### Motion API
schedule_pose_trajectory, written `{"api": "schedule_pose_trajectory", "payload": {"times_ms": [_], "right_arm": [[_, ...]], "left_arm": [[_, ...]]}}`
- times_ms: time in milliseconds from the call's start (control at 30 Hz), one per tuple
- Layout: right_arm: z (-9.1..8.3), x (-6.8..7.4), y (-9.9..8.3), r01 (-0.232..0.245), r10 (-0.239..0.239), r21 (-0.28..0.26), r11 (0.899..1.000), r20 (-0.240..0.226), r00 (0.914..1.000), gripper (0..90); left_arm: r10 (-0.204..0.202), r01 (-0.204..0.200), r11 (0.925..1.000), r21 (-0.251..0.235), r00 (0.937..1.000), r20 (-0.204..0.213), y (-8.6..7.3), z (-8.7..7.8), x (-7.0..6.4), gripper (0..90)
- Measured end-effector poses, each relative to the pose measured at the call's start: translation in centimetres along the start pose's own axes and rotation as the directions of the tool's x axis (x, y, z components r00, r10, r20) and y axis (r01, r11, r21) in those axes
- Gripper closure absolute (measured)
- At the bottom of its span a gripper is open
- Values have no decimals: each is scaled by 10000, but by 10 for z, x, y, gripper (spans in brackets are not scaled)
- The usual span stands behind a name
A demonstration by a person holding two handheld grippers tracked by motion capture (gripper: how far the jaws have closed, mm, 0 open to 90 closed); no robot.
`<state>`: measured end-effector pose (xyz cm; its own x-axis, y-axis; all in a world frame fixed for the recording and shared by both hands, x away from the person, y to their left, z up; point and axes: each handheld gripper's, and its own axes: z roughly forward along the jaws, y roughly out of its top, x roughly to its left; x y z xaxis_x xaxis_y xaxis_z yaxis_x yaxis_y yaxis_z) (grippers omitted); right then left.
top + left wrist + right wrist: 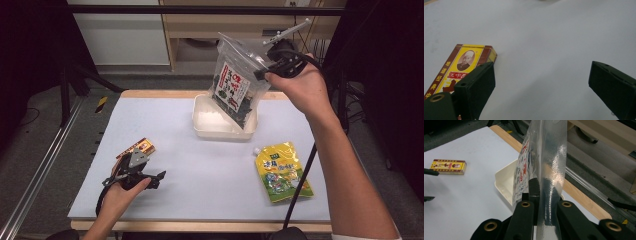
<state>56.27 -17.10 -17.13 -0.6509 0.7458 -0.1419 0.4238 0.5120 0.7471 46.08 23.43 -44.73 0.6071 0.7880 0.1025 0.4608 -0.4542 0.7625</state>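
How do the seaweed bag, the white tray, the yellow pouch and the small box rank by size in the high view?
1. Seaweed bag and white tray: alike; the bag is raised nearer the camera, so unsure.
2. Yellow pouch.
3. Small box, partly hidden by the left claw.

Red-banner Chinese characters beside a portrait on the yellow box point(465, 68), too small to read. Bag point(235, 90) and yellow pouch point(281, 172) print illegible.

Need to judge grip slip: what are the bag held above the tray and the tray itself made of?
The clear seaweed snack bag looks like glossy thin plastic film: it is see-through, crinkled, with bright glare streaks. The shallow white rectangular tray looks like rigid plastic, smooth and faintly shiny; it could be melamine.
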Motion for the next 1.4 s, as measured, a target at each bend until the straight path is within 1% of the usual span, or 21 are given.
{"api": "schedule_pose_trajectory", "payload": {"times_ms": [167,267,433,567,700,900,1000,1233,1400], "right_arm": [[12,2,7,-87,86,20,10000,115,9999,875],[22,3,11,-99,99,-21,9999,84,9999,875],[41,3,18,-97,96,77,9999,226,9997,880],[59,1,22,-123,119,152,9998,211,9997,883],[71,-2,24,-132,129,179,9998,174,9998,887],[78,-5,25,-180,177,118,9998,193,9997,888],[82,-5,26,-182,180,103,9998,156,9997,888],[91,-4,25,-289,289,94,9995,30,9996,888],[96,-1,25,-239,240,116,9996,-6,9997,889]], "left_arm": [[-71,71,10000,-25,10000,-39,0,-1,3,70],[-99,99,9999,15,9999,-61,-1,-1,4,70],[-101,101,9999,9,9999,-24,-1,-3,3,71],[-67,67,10000,29,10000,19,-1,-2,2,72],[-97,96,9999,96,9999,76,-1,-1,3,73],[-66,65,9999,94,9999,132,-1,0,1,74],[-125,123,9999,111,9998,153,-1,0,1,74],[-162,160,9998,98,9998,153,-1,0,3,74],[-143,142,9998,114,9998,140,-1,0,3,74]]}}
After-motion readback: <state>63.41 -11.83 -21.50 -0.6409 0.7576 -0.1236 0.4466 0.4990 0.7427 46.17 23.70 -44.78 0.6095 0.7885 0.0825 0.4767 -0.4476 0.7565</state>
